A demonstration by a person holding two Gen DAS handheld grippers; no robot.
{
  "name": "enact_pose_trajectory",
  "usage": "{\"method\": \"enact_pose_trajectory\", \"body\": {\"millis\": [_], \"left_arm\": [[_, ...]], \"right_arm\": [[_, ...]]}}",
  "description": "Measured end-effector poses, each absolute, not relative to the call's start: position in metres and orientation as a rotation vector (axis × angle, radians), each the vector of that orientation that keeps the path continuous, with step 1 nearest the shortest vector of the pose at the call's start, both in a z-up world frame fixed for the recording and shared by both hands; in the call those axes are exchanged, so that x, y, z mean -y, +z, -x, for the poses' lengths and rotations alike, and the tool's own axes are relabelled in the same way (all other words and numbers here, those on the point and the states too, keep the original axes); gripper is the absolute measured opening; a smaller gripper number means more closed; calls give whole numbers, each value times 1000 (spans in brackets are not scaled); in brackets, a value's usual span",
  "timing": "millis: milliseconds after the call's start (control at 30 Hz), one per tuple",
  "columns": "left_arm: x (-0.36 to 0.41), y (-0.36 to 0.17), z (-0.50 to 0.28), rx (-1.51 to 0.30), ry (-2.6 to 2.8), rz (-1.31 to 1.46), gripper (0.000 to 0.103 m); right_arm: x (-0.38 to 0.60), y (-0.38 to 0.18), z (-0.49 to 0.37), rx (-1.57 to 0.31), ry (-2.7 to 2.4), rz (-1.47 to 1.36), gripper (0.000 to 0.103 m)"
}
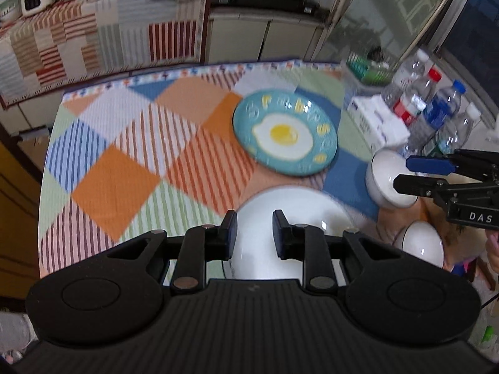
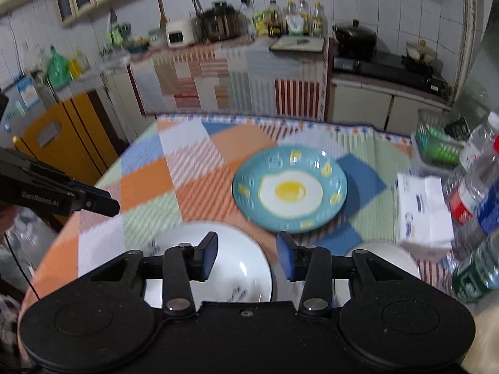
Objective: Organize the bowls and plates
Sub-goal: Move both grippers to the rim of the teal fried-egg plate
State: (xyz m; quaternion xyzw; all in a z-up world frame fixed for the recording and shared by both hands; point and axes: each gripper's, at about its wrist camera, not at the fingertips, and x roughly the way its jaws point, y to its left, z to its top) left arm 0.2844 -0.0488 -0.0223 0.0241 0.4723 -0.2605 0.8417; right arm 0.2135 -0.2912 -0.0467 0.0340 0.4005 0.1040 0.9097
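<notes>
A teal plate with a fried-egg picture (image 1: 285, 132) (image 2: 289, 189) lies on the patchwork tablecloth. A white plate (image 1: 290, 227) (image 2: 215, 258) lies nearer, under my grippers. My left gripper (image 1: 254, 232) is open and empty above the white plate. My right gripper (image 2: 246, 255) is open and empty over the white plate's right edge; it also shows in the left wrist view (image 1: 402, 174) beside a white bowl (image 1: 385, 180). A second white bowl (image 1: 421, 241) sits at the table's near right. One bowl (image 2: 386, 255) shows partly behind the right finger.
Water bottles (image 1: 430, 109) (image 2: 477, 193), a white tissue pack (image 1: 379, 118) (image 2: 422, 212) and a green basket (image 2: 436, 143) crowd the table's right side. A kitchen counter (image 2: 237, 71) with appliances stands behind the table. The left gripper shows in the right wrist view (image 2: 103, 202) at the left.
</notes>
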Motion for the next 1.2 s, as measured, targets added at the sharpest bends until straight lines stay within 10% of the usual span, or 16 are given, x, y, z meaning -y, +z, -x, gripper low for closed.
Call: {"method": "enact_pose_trajectory", "body": {"millis": [100,600,933,1200], "left_arm": [[52,-19,-296,-965,-551,-45,43],[88,-70,-374,-873,-536,39,87],[105,-143,-433,-970,-546,146,84],[124,-176,-451,-1066,-522,163,49]], "right_arm": [[306,-47,-234,-878,272,-177,62],[377,-122,-330,-949,122,-342,68],[395,-187,-363,-975,11,-604,66],[405,-200,-377,-992,-34,-577,57]]}}
